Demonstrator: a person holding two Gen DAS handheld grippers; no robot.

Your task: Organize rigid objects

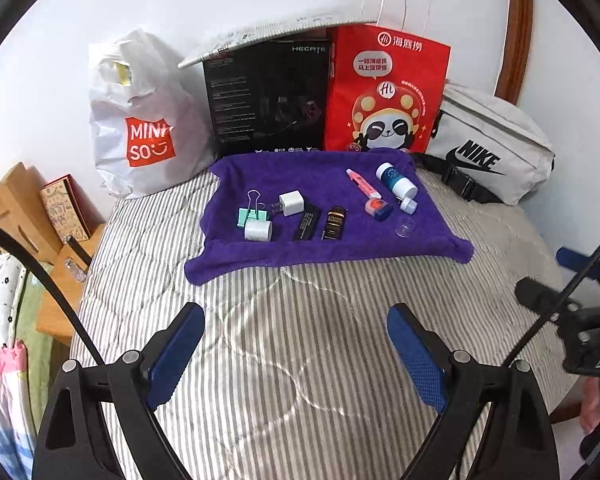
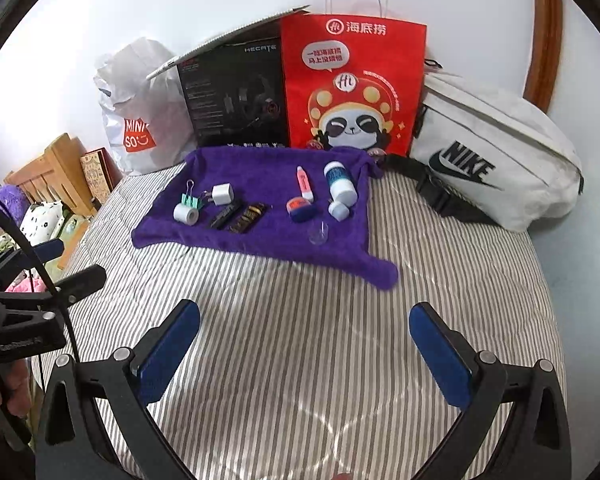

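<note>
Left gripper (image 1: 296,322): jaws spread wide over the striped bedding, nothing between the blue pads; held back from the towel.
Right gripper (image 2: 305,320): jaws at full spread, empty, likewise above the bedding and short of the towel's near edge.
Surface: a bed with grey-and-white striped bedding (image 1: 300,360).
Purple towel (image 1: 328,252): laid flat on the bedding, its far edge against the items that stand along the wall; all the small objects lie on it.
Left group: a mint binder clip (image 1: 252,212) touching a white roll (image 1: 258,231) in front of it; a white charger plug (image 1: 290,203) just to the right.
Middle pair: a black stick (image 1: 307,223) and a black-and-gold tube (image 1: 334,222), side by side, nearly parallel.
Right group: a pink tube (image 1: 362,182) lying flat; a pink-and-blue eraser-like block (image 1: 378,207) at its near end; a white-and-blue bottle (image 1: 396,180) on its side; a small white cap (image 1: 409,205) just beside the bottle's mouth; a clear cup (image 1: 405,227) nearest the towel's front right.
Backdrop, left to right: a white Miniso bag (image 1: 140,128), a black Hecate box (image 1: 268,96), a red paper bag (image 1: 384,88) with a panda, and a white Nike waist bag (image 1: 488,144).
Other gripper in view: the right unit appears at the right edge of the left wrist picture, the left unit at the left edge of the right wrist picture.
</note>
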